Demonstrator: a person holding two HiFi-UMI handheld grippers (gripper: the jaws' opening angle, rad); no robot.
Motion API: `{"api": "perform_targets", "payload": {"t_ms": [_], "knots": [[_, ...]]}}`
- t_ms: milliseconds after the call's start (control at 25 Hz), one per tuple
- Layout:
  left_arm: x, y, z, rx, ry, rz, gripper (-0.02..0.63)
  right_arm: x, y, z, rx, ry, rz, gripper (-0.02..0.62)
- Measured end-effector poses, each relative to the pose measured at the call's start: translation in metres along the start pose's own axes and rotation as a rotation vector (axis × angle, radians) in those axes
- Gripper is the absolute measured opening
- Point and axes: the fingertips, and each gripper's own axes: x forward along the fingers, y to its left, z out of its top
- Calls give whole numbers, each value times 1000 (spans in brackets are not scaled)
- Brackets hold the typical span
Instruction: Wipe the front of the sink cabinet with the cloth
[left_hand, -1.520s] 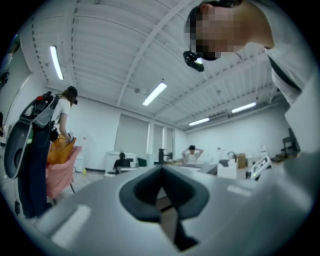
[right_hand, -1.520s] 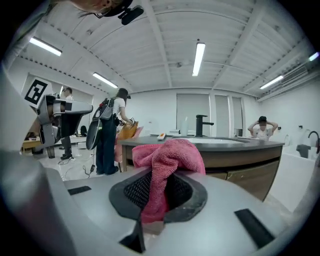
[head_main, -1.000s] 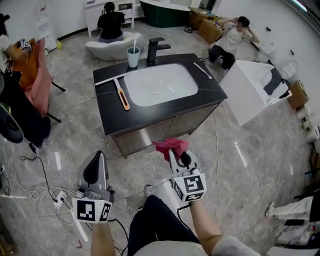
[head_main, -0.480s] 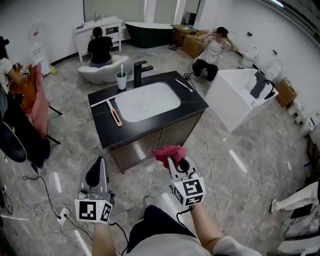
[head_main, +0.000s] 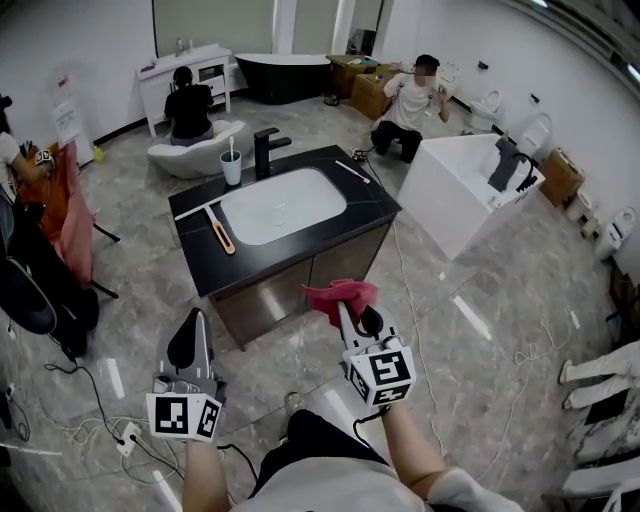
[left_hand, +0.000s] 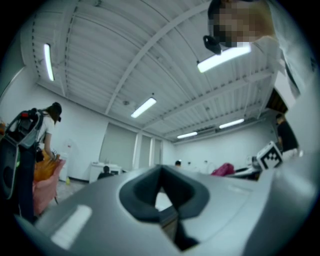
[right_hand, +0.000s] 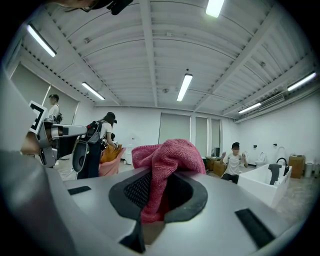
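The sink cabinet (head_main: 300, 275) stands ahead in the head view, with a black top, a white basin and steel-coloured front doors. My right gripper (head_main: 345, 305) is shut on a pink-red cloth (head_main: 340, 295), held just in front of the cabinet's right door and apart from it. In the right gripper view the cloth (right_hand: 165, 165) bunches up out of the closed jaws of the right gripper (right_hand: 159, 192). My left gripper (head_main: 190, 340) hangs lower left, over the floor, shut and with nothing in it. In its own view the left gripper (left_hand: 161, 192) points up toward the ceiling.
On the counter lie an orange-handled squeegee (head_main: 220, 232), a cup (head_main: 232, 167) and a black tap (head_main: 265, 150). A white tub (head_main: 470, 195) stands to the right. Cables (head_main: 70, 370) trail on the floor at left. People sit or crouch at the back.
The view has tilted up and the cabinet sits a little further left in frame. Both grippers keep nearly the same place, the cloth still gripped.
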Motion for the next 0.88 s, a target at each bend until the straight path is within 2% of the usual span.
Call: {"api": "perform_targets", "payload": {"t_ms": [360, 880], "knots": [[-10, -4, 17, 16, -41, 6, 5, -20, -9, 15, 10, -45, -41, 49], [-29, -1, 28, 30, -57, 42, 5, -31, -3, 16, 22, -56, -51, 48]]}}
